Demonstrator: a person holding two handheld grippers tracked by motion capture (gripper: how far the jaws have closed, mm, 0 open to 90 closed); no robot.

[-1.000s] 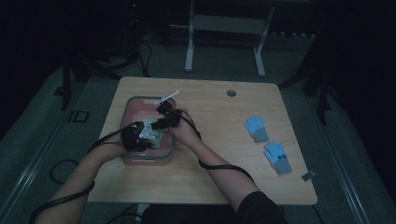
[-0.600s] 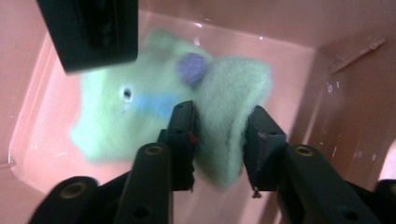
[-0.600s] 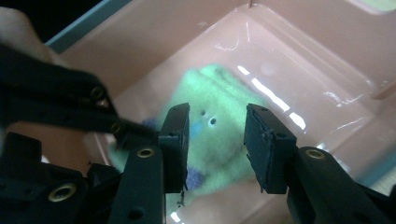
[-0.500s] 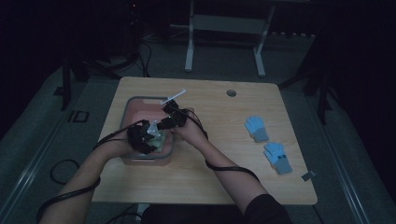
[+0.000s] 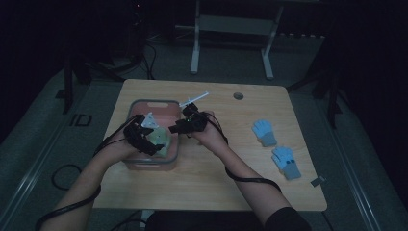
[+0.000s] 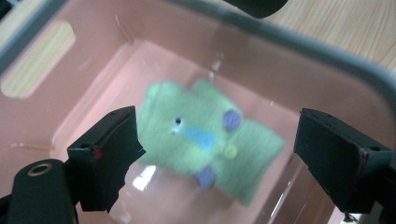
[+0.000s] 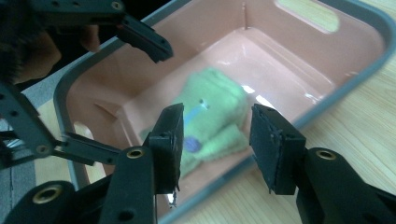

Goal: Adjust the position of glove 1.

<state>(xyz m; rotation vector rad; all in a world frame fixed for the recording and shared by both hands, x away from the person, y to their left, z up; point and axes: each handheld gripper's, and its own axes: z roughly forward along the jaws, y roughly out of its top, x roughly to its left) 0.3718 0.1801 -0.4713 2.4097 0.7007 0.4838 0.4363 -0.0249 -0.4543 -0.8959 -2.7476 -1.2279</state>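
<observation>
Green knitted glove now lies loose on the floor of the pink plastic bin, folded over on itself, small purple and yellow dots and a blue patch facing up; nothing presses on it.

Left hand-held gripper: jaws have just been opening and now stand wide; in the left gripper view the glove sits between and below the two black jaws, clear of both pads; a second ago this gripper was down in the bin with its jaws near closed, now it sits a little higher over the bin's interior; reading: the glove has been let go.

Right hand-held gripper: jaws have also been opening, now about half apart with nothing between the pads; the right gripper view looks across the grey rim at the glove from outside the bin; compared with a second ago it has drawn back from over the bin to the rim's right edge, above the wooden desk.

Meaning for the work in hand: one glove appears deposited in the bin, that placement judged complete; two light-blue gloves lie on the desk well to the right, apart from the bin; likely next items, the right hand-held gripper being the nearer; both grippers free to take one.
</observation>
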